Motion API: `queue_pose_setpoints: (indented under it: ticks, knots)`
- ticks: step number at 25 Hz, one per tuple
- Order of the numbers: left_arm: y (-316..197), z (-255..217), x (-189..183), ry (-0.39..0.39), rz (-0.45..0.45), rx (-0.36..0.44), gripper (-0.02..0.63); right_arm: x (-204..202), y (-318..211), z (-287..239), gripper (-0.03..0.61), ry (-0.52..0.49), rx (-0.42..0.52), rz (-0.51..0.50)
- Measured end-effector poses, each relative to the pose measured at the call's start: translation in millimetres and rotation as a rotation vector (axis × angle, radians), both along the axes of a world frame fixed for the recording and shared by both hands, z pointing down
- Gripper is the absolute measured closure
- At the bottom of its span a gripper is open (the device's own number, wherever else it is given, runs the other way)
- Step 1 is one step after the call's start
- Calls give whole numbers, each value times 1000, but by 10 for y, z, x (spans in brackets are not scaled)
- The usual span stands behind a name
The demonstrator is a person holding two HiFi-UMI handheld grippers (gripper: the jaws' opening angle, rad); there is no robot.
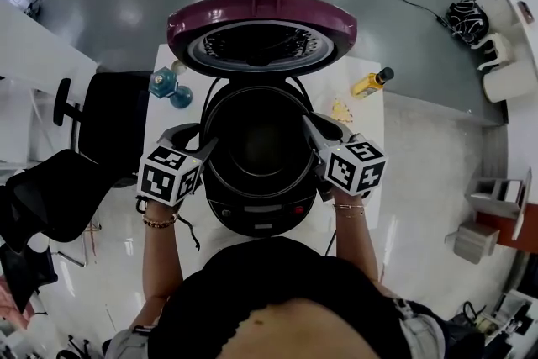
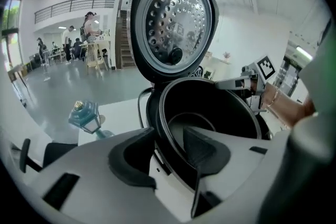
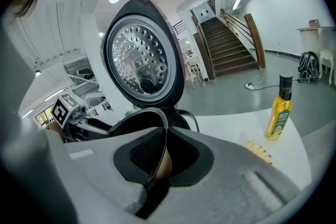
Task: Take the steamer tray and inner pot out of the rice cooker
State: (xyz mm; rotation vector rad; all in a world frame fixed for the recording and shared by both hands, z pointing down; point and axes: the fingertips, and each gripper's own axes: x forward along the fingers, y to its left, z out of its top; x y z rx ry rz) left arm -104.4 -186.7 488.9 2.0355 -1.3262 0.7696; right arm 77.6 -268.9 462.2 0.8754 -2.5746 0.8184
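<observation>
The rice cooker (image 1: 256, 219) stands with its maroon lid (image 1: 261, 29) raised. Inside it sits the black inner pot (image 1: 256, 143), which looks empty; I see no steamer tray in any view. My left gripper (image 1: 206, 149) is at the pot's left rim. In the left gripper view (image 2: 165, 139) one pad is outside the rim (image 2: 157, 118) and one inside, and they stand apart without pressing. My right gripper (image 1: 309, 130) is at the right rim. In the right gripper view (image 3: 164, 144) its pads are shut on the thin rim (image 3: 157, 115).
The cooker is on a white table (image 1: 370, 118). A blue lantern ornament (image 1: 172, 86) stands at the back left. At the back right are a yellow oil bottle (image 1: 370, 83) and a small yellow packet (image 1: 340, 109). A black chair (image 1: 109, 118) is left of the table.
</observation>
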Motion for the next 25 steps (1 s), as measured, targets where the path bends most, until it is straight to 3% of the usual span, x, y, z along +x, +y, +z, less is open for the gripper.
queue_pose_setpoints:
  ticks: [4, 6, 8, 10, 15, 25]
  knots:
    - [-13, -10, 118, 75, 16, -14, 442, -6, -23, -104, 548, -66, -8, -6]
    - [-22, -3, 154, 76, 19, -24, 457, -26, -34, -141, 549, -88, -7, -8]
    - [-33, -5, 122, 55, -5, -28, 528, -39, -28, -162, 549, -82, 1, -11]
    - [-40, -46, 96, 50, -31, -21, 535, -37, -10, -207, 549, -75, 12, -8]
    - [-7, -337, 109, 43, -116, 74, 555, 29, 64, -450, 551, -122, 54, 15]
    - [199, -926, 224, 18, -200, 253, 565, 193, 263, -970, 551, -257, 133, 8]
